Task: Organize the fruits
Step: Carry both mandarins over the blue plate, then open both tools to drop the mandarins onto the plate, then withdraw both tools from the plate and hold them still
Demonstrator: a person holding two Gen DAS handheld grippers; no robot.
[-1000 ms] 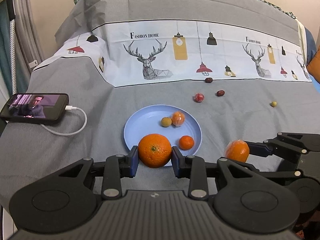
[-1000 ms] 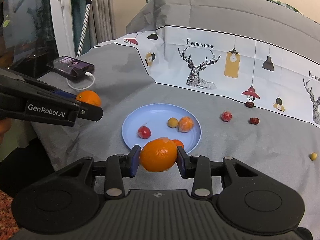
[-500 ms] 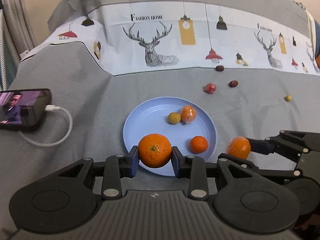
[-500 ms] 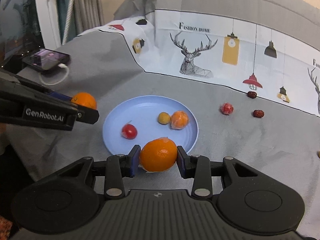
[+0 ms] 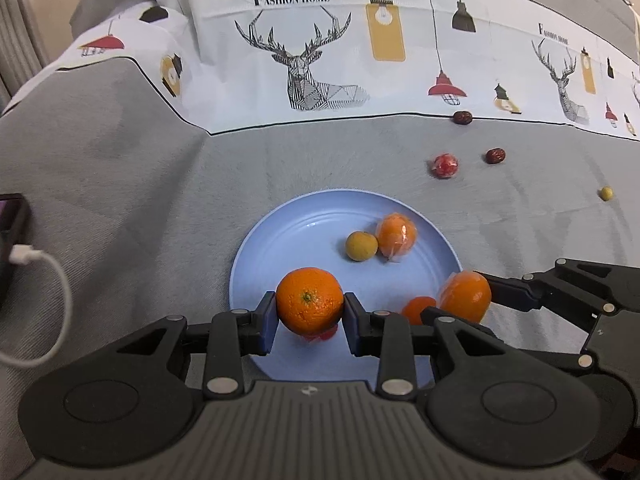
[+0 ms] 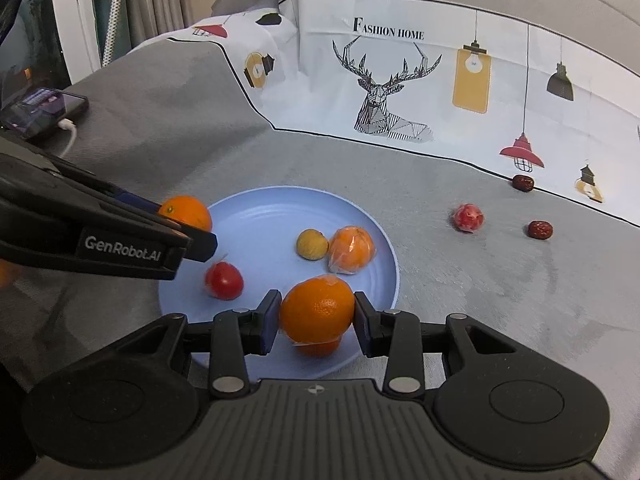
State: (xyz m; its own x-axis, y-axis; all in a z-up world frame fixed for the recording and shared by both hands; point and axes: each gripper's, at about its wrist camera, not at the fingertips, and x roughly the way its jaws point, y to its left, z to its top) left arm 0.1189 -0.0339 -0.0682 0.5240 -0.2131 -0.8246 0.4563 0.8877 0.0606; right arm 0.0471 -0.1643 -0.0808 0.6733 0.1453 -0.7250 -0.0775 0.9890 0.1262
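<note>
We hold an orange (image 5: 309, 305) in the left gripper (image 5: 309, 322), both pads pressed tight on its sides, hanging over the near part of the blue plate (image 5: 280, 236). It is bright, pebbly-skinned and round, so no long axis to speak of, and its green stem scar faces back at the left camera. Just beneath it peeks a red fruit (image 6: 224, 280), which from the right view is lying on the plate's left side.

Over on the right, the right gripper (image 6: 316, 322) is clenched on a plastic-wrapped orange (image 6: 317, 314), a wrinkle of film showing at its top. It hangs above the plate's near rim, with a small tangerine (image 5: 418, 309) partly hidden under it. In the left view this wrapped orange sits over the plate's right edge.

On the plate further back we see a dull yellow round fruit (image 5: 361, 245) touching another film-wrapped orange (image 5: 397, 235).

Beyond the plate, out on the grey bedsheet (image 5: 120, 184), lie a wrapped red fruit (image 5: 444, 165), two dark red jujubes (image 5: 495, 155) well apart, and a small yellow fruit (image 5: 606, 193) far right. A phone (image 6: 44, 110) on its white cable (image 5: 52, 280) lies to the left.
</note>
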